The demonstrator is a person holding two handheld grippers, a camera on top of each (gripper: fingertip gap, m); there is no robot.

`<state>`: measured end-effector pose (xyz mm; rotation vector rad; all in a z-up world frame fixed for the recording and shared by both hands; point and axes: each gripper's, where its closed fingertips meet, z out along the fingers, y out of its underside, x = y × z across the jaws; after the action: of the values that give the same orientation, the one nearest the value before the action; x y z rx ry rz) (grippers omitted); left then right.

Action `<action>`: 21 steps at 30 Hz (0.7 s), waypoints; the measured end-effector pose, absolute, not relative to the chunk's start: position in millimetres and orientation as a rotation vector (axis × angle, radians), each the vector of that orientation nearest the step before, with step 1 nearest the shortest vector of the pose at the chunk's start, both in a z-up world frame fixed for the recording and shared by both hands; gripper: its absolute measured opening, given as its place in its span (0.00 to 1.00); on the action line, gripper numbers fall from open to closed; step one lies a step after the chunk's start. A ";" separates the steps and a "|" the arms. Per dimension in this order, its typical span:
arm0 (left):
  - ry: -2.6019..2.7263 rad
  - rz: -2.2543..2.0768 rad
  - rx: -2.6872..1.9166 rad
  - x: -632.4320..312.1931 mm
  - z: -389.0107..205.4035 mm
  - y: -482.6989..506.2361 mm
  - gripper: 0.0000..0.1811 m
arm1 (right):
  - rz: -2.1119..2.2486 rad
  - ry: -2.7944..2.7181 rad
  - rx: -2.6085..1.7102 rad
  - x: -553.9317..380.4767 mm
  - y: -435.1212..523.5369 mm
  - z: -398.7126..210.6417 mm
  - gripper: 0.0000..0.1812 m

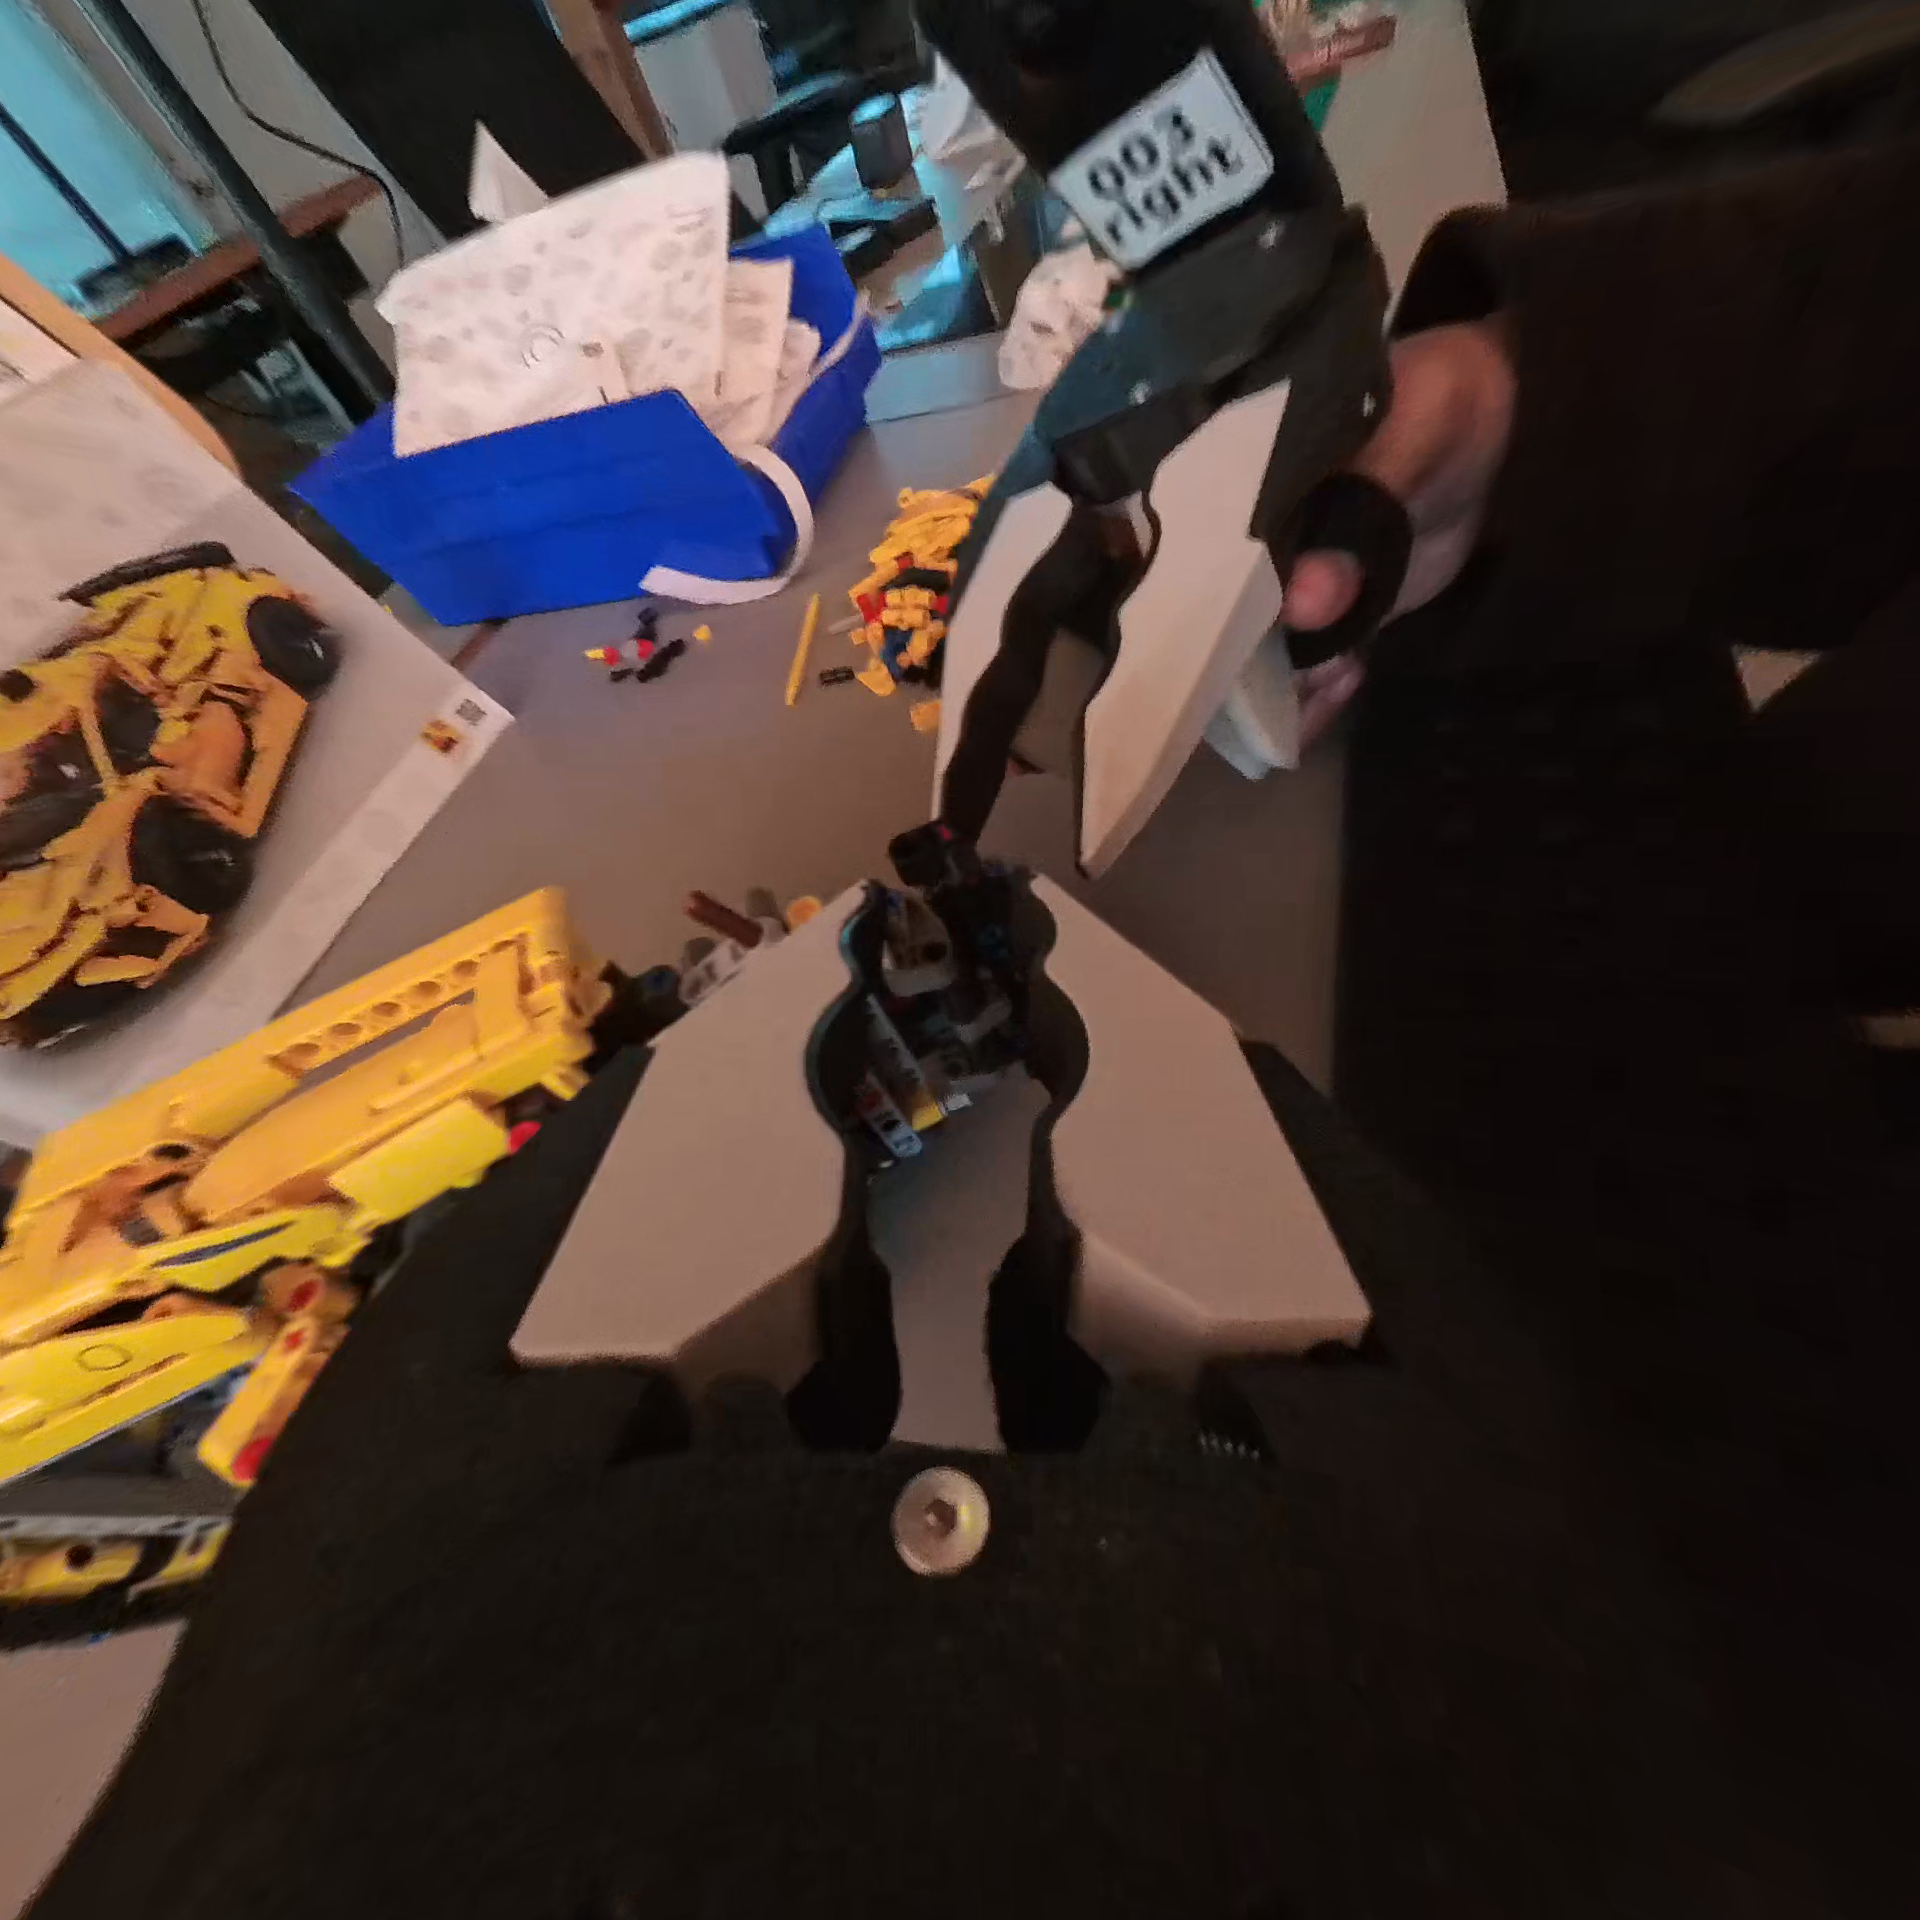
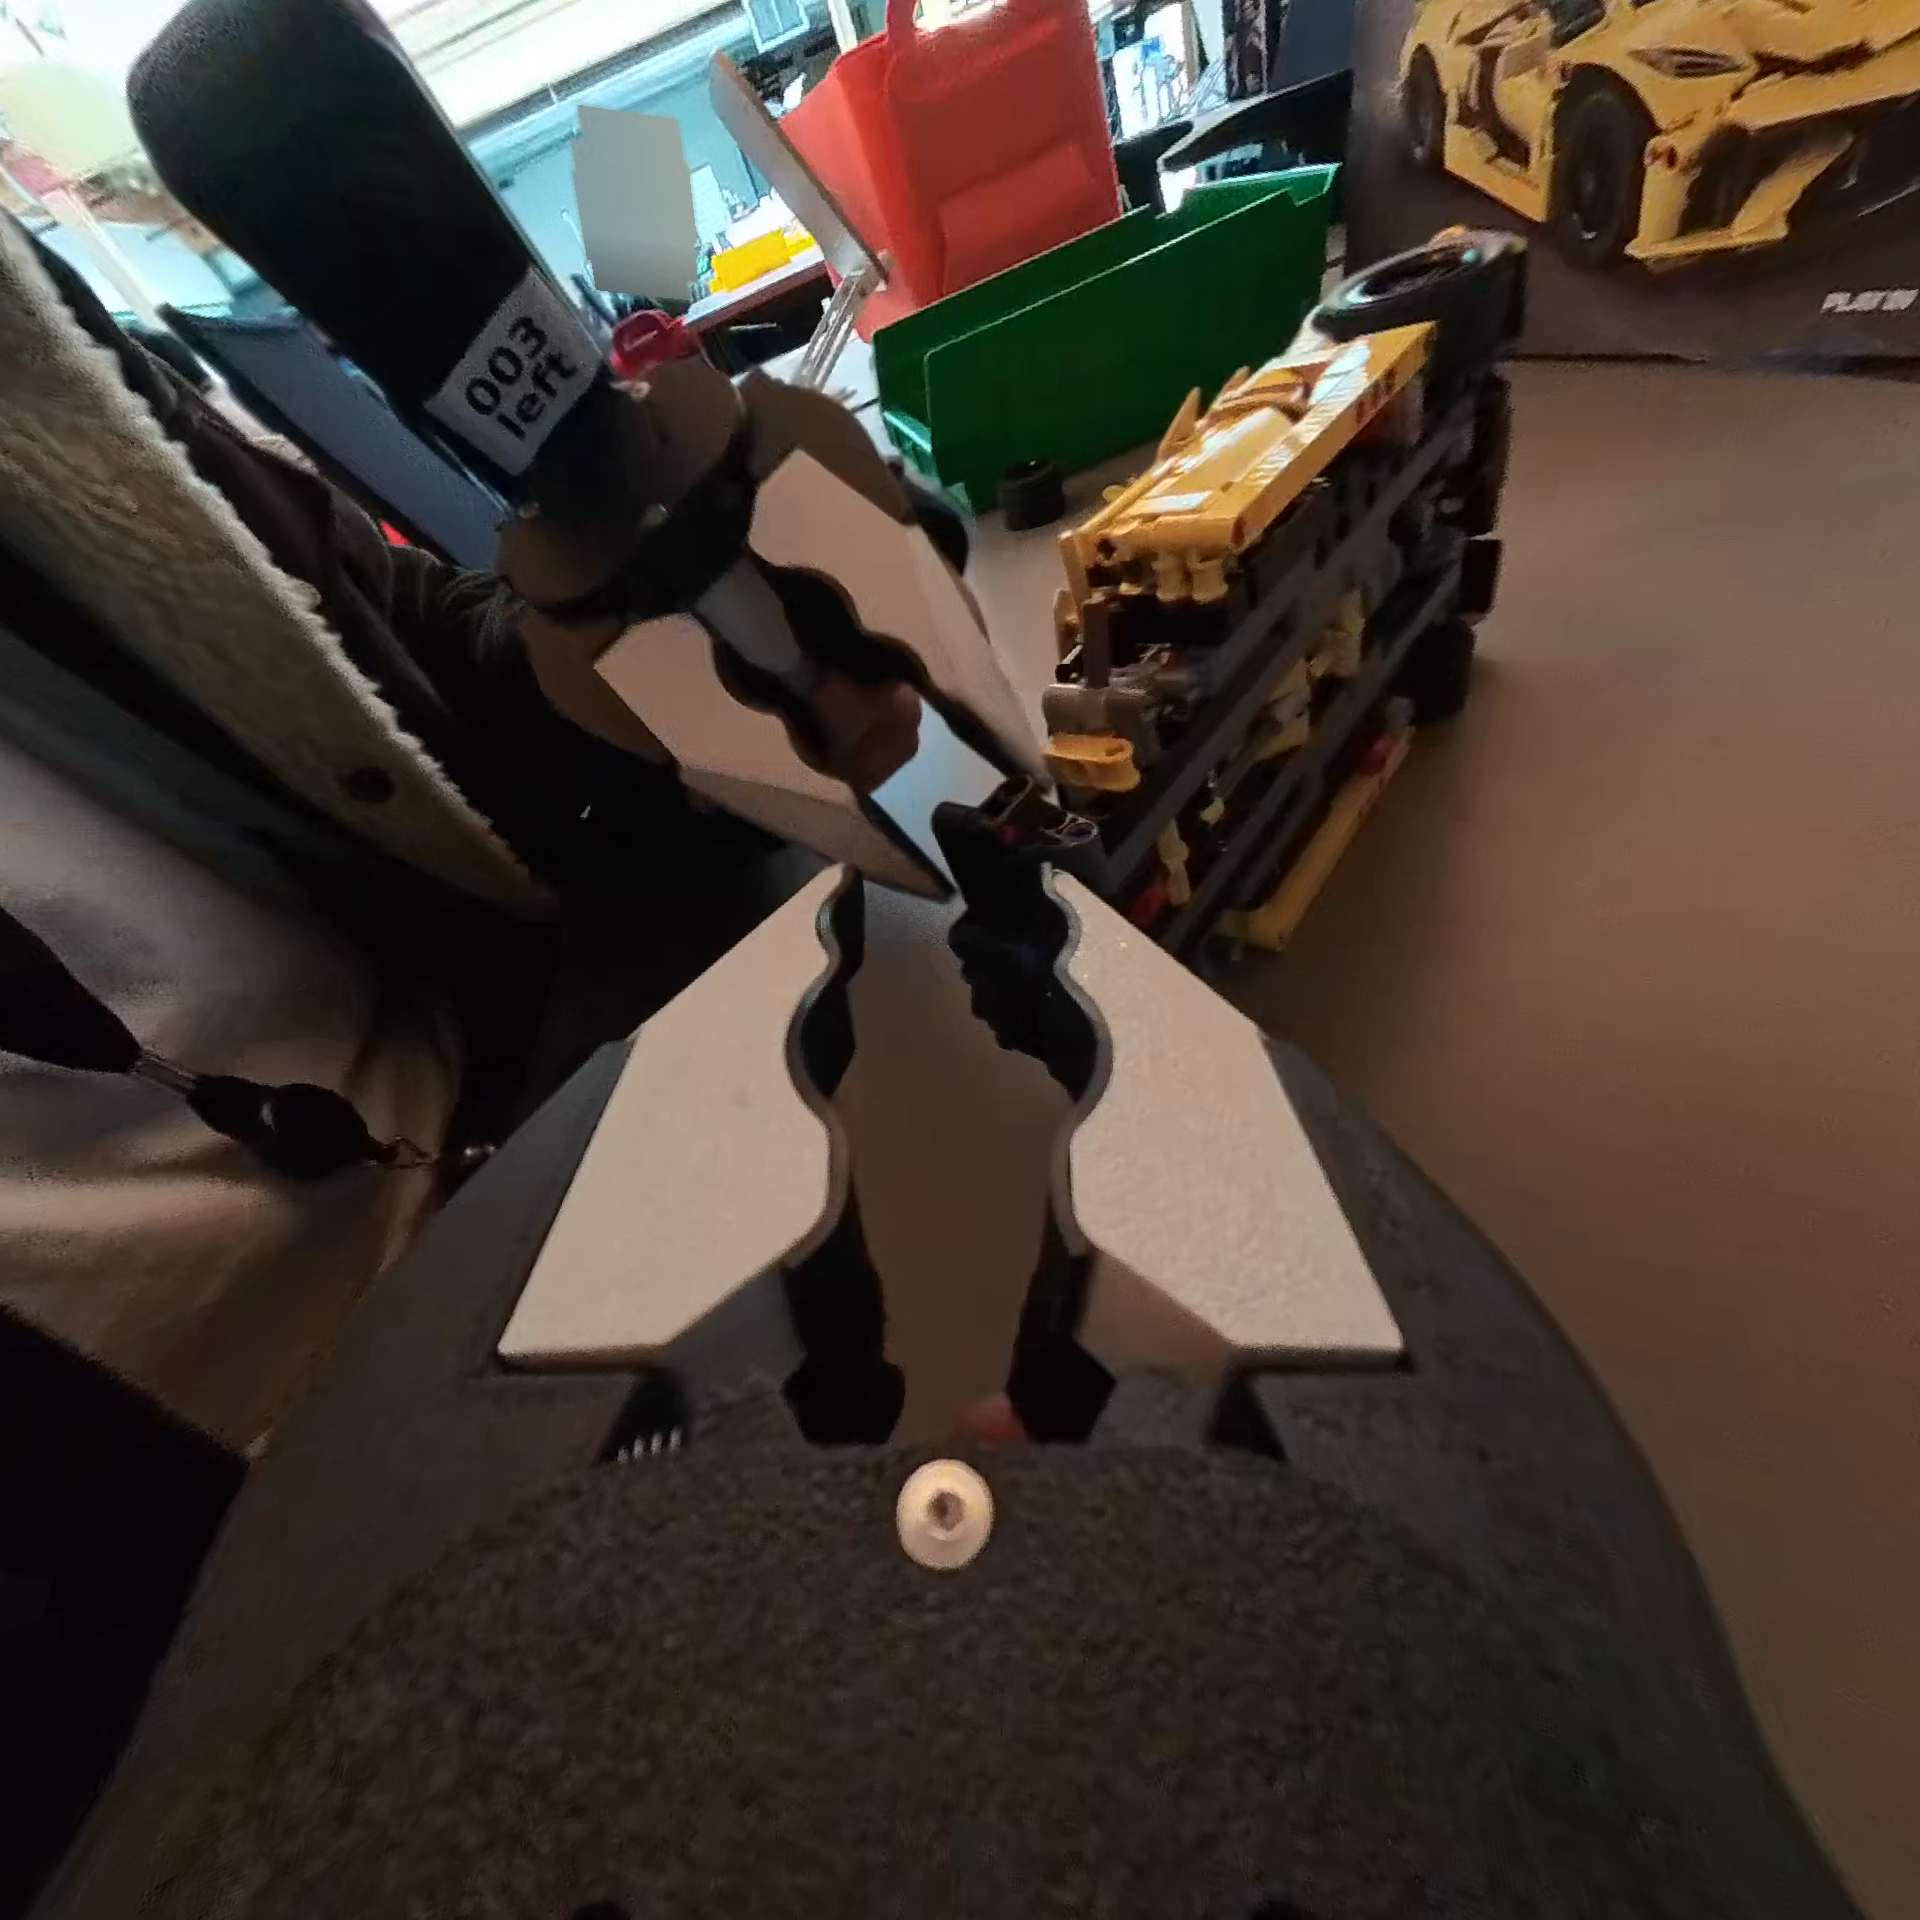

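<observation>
- Left gripper (image 1: 940, 914): jaws closed down on a small dark brick assembly (image 1: 925, 1023), which sits wedged between the two grey fingers (image 1: 727, 1143); it is black and grey with a bit of yellow at its near end.
- Right gripper (image 2: 951, 899): jaws nearly closed, a narrow gap between them; a black piece (image 2: 1003, 935) sits at the tips against the inner face of the right finger. Cannot tell if it is really pinched from this view.
- In the left wrist view the right gripper (image 1: 1023, 831) comes in from above and right, one dark finger tip touching the far end of the small dark brick assembly just past the left jaws.
- In the right wrist view the left gripper (image 2: 987, 842) comes in from upper left, its tips meeting the black piece just ahead of the right jaws.
- Yellow brick car (image 1: 260, 1164): left of the left jaws, on the grey table (image 1: 665, 790). In the right wrist view the yellow brick car (image 2: 1278, 665) stands on its side just ahead and right of the jaws.
- Car box (image 1: 156, 769): far left of the left jaws, printed with a yellow car.
- Blue bin (image 1: 582, 499): ahead and left, stuffed with paper sheets (image 1: 582, 301).
- Loose yellow bricks (image 1: 909, 592): pile ahead of the left jaws, partly behind the right gripper.
- Green bin (image 2: 1101, 343): ahead of the right jaws, behind the car; red bag (image 2: 956, 145) behind it.
- Person's hand (image 1: 1392, 499) holds the right gripper's handle, upper right.
</observation>
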<state>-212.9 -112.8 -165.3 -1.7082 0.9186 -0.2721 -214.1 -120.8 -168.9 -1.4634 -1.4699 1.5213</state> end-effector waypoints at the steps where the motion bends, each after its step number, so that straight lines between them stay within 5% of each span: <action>1: 0.910 -0.273 -1.719 -213.3 -168.5 -113.7 0.12 | 1.531 -1.480 -1.458 -216.4 -125.5 -168.9 0.17; 21: 0.753 -0.364 -1.661 -262.0 -165.4 -174.4 0.08 | 1.395 -1.699 -1.045 -260.6 -172.1 -156.9 0.14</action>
<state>-262.0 -174.4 -165.4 -1.6613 0.7532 -0.3637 -260.6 -172.1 -156.9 -1.0454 -1.6988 1.3948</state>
